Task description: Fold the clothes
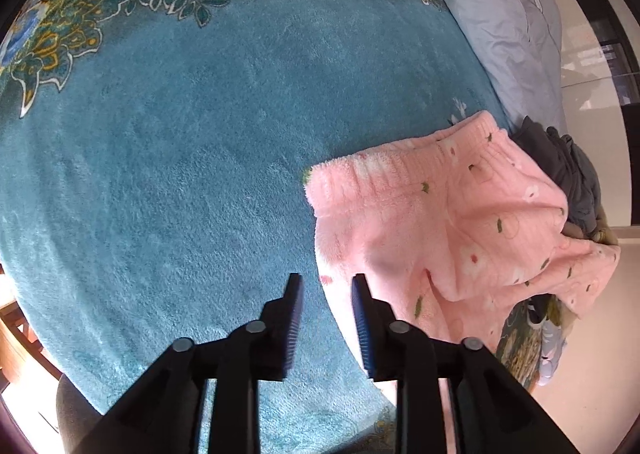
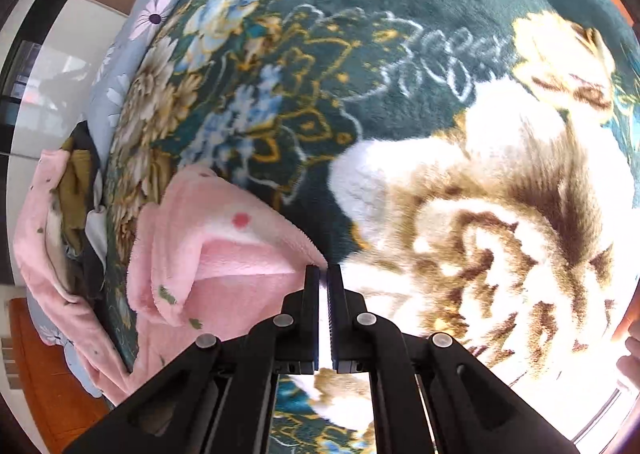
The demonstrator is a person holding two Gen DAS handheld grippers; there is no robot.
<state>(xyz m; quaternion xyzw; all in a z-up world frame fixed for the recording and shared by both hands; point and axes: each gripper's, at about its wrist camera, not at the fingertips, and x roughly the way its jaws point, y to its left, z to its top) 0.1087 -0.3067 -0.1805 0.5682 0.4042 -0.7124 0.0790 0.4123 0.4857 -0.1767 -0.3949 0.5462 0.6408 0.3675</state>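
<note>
Pink fleece pants are lying rumpled on the bed's teal blanket, soft and floppy, so try the ribbed waistband. Your left claw is hanging released beside them; your right claw is pinching a fleece corner.

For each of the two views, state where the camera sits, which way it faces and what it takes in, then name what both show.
Left wrist: sits on the left gripper, tilted steeply down onto the teal blanket; jaws apart with nothing between them, pink garment to their right.
Right wrist: sits on the right gripper, facing down onto the blanket's big flower print; jaws pinch a corner of the pink garment; fingertips at the right edge.
Shared: pink garment, blanket, grey quilt.
</note>
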